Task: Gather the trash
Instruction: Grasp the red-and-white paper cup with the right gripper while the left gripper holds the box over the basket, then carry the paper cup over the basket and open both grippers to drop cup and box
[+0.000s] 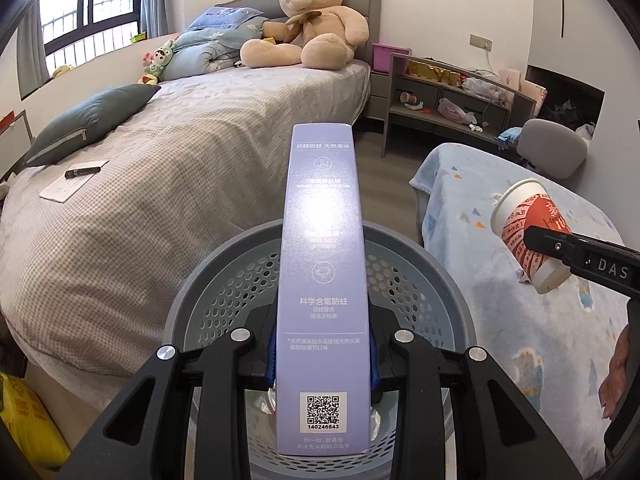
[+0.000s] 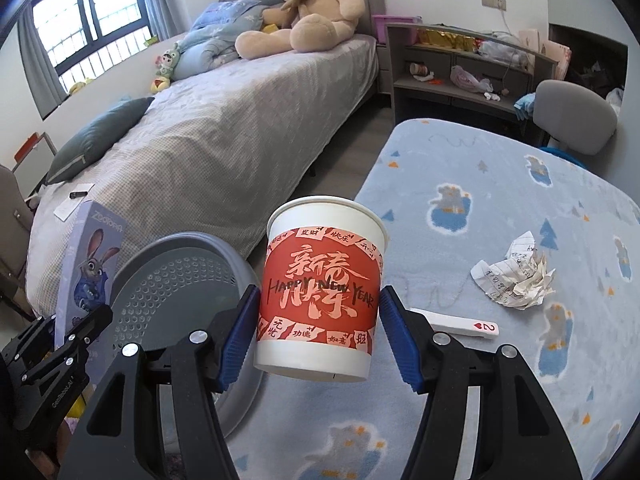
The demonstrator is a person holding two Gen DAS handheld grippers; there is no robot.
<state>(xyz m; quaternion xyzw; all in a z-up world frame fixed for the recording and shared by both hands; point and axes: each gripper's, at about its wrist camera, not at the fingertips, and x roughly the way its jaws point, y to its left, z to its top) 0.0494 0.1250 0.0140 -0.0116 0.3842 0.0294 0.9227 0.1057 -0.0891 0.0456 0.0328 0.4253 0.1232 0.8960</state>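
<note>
My left gripper (image 1: 322, 354) is shut on a long purple toothpaste box (image 1: 322, 264), held above the grey perforated trash basket (image 1: 216, 292). The box (image 2: 90, 268) and basket (image 2: 168, 280) also show in the right wrist view, at left. My right gripper (image 2: 320, 336) is shut on a red and white paper cup (image 2: 320, 292), held over the blue blanket-covered table (image 2: 480, 200) next to the basket. The cup (image 1: 528, 232) shows at the right of the left wrist view. A crumpled paper (image 2: 516, 276) and a playing card (image 2: 464, 324) lie on the table.
A bed (image 1: 180, 168) with a teddy bear (image 1: 316, 24), a dark pillow (image 1: 88, 120), and a sheet of paper with a marker (image 1: 82, 172) fills the left. A grey shelf unit (image 1: 448, 104) and a chair (image 1: 552, 152) stand at the back right.
</note>
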